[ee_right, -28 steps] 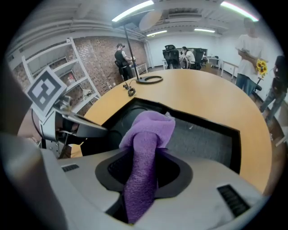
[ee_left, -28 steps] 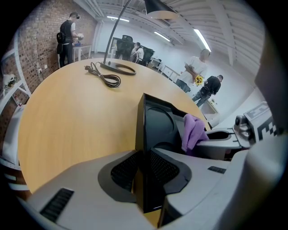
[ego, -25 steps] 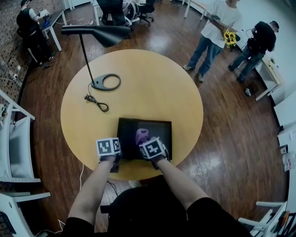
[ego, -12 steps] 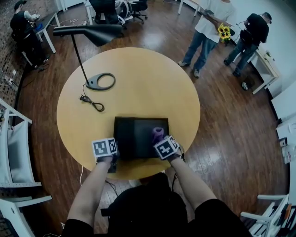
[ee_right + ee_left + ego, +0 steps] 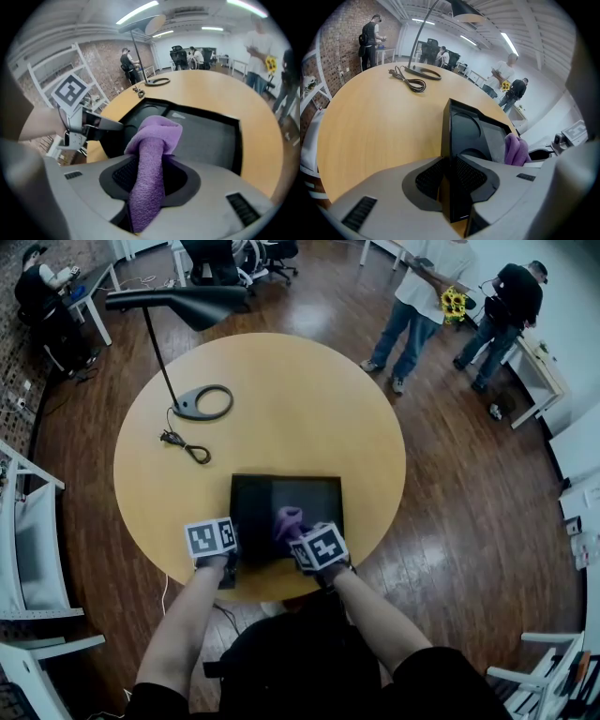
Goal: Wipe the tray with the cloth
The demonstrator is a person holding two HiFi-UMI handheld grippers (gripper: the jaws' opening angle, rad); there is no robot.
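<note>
A black tray [image 5: 314, 495] lies on the round wooden table [image 5: 281, 399] near its front edge. My left gripper [image 5: 232, 557] is shut on the tray's near left rim [image 5: 449, 140], its jaws on either side of the thin black wall. My right gripper [image 5: 295, 538] is shut on a purple cloth [image 5: 152, 154], which sticks out past the jaws and hangs over the tray's floor [image 5: 206, 136] in its middle part. In the head view the purple cloth [image 5: 287, 518] shows just ahead of the right gripper's marker cube.
A black desk lamp [image 5: 183, 310] with a ring base [image 5: 202, 402] and a coiled cable [image 5: 190, 448] stands on the table's far left. People stand at the back right on the wooden floor [image 5: 450, 474]; white frames [image 5: 28, 531] are at the left.
My right gripper with the cloth swept to the tray's right side, then came back toward the middle. The left gripper stayed on the tray's rim.
</note>
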